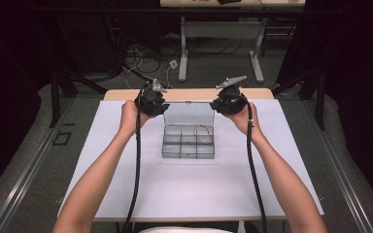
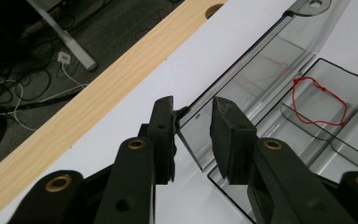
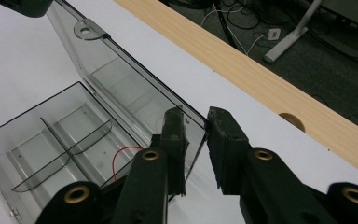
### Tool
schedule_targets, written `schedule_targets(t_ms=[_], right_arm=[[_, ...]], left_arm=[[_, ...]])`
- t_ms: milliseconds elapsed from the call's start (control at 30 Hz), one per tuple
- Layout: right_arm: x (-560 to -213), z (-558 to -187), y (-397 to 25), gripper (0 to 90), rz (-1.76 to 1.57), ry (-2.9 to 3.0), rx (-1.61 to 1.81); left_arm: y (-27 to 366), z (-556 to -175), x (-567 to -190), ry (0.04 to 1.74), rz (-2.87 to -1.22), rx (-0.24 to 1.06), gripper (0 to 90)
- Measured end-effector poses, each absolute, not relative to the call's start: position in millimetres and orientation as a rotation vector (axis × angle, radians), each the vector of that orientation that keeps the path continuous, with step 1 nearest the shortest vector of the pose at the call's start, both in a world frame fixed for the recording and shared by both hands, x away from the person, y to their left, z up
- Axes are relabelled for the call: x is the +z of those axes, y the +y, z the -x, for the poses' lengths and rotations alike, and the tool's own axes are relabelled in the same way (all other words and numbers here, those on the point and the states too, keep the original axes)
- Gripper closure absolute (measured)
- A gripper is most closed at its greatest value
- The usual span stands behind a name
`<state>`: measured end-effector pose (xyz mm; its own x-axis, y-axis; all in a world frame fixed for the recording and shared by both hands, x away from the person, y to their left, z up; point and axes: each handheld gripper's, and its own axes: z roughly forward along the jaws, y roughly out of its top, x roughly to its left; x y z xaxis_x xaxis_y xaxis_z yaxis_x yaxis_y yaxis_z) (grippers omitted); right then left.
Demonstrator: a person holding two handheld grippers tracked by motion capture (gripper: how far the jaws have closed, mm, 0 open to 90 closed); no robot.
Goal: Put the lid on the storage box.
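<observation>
With the clear compartment box (image 1: 188,143) mid-table and its lid (image 1: 188,112) upright, the left tool (image 2: 193,123) and right tool (image 3: 196,133) each straddle a top lid corner, jaws parted without clamping, so the lid-handling step apparently next needs both to close together.

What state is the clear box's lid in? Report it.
Open: the lid stands upright behind the compartments of the clear box, each gripper at a top corner.

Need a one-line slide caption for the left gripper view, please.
Left gripper open astride the corner of the clear box's raised lid; red string lies in a compartment.
</observation>
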<state>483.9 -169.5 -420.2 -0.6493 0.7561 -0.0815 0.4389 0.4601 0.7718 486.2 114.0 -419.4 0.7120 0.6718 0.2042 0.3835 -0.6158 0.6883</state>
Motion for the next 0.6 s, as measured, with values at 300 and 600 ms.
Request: schedule_targets(t_ms=[300, 600], right_arm=[[-421.4, -473.7, -169.6, 75.9, -0.967, 2.324, 1.039], [-423.7, -465.6, -169.2, 74.6, -0.953, 2.338, 1.036]], left_arm=[[117.2, -475.5, -421.7, 0.789, -2.264, 0.571, 70.8], [119.0, -467.1, -423.4, 0.772, -2.264, 0.559, 70.7]])
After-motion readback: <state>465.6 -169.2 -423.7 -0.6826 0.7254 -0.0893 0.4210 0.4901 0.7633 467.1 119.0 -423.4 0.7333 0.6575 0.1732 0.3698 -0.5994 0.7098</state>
